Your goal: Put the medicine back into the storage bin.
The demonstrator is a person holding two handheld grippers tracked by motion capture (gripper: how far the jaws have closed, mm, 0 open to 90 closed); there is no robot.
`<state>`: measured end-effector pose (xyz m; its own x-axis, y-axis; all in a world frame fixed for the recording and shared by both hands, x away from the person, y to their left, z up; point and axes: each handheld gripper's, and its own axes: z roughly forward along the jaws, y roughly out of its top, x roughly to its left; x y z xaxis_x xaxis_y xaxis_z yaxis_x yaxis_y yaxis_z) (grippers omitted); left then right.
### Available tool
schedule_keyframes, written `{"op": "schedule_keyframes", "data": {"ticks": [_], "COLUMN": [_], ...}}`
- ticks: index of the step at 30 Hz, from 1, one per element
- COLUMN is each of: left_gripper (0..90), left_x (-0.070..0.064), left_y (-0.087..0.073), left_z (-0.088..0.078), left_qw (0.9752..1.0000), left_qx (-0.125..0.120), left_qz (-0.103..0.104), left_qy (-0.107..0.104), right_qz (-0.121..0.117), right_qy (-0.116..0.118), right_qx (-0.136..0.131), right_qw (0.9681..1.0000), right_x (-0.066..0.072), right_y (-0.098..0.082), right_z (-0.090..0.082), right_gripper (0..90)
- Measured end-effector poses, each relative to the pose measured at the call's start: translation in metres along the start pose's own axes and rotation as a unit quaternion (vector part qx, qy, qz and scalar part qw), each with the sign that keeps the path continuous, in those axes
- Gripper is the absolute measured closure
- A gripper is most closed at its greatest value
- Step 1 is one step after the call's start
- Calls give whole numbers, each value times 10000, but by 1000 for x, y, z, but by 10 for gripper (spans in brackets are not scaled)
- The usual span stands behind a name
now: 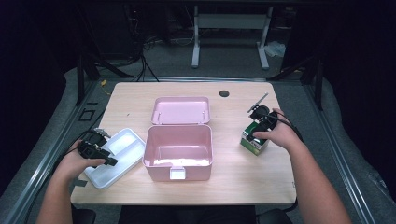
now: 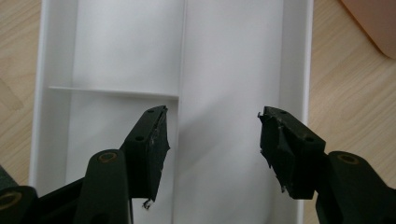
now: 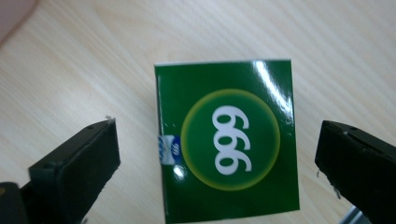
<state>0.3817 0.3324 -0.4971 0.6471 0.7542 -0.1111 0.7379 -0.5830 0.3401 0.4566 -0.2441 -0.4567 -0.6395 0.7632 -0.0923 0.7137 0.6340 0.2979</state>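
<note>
A pink box (image 1: 179, 149) stands open mid-table, its lid (image 1: 181, 110) leaning back. Left of it lies a white divided tray (image 1: 116, 156). My left gripper (image 1: 100, 151) hovers over that tray (image 2: 233, 70) with its jaws wide apart and nothing between the pads (image 2: 156, 140). On the right stands a green carton (image 1: 254, 140) printed with "999". My right gripper (image 1: 261, 119) hangs just above the carton (image 3: 229, 140), open, its pads (image 3: 88, 158) well clear of both sides.
The light wooden table (image 1: 233, 182) has a dark round grommet (image 1: 224, 93) near its far edge. Bare wood lies in front of the pink box and around the carton. A metal frame stands on the floor beyond the table.
</note>
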Motion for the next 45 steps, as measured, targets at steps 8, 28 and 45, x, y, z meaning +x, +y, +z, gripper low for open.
{"op": "schedule_keyframes", "data": {"ticks": [8,28,45], "left_gripper": [421,420,421], "left_x": [4,2,4], "left_y": [-3,-2,-3], "left_z": [-1,1,1], "left_qw": [10000,10000,10000], "left_qx": [-46,-20,5], "left_qz": [-82,-49,-80], "left_qy": [3,-18,3], "right_qz": [-34,-15,-272], "right_qy": [208,568,553], "right_qx": [635,972,830], "right_qw": [9978,9936,9946], "right_x": [-14,-20,-10], "right_y": [10,13,27], "right_z": [12,25,-14], "right_gripper": [15,150,157]}}
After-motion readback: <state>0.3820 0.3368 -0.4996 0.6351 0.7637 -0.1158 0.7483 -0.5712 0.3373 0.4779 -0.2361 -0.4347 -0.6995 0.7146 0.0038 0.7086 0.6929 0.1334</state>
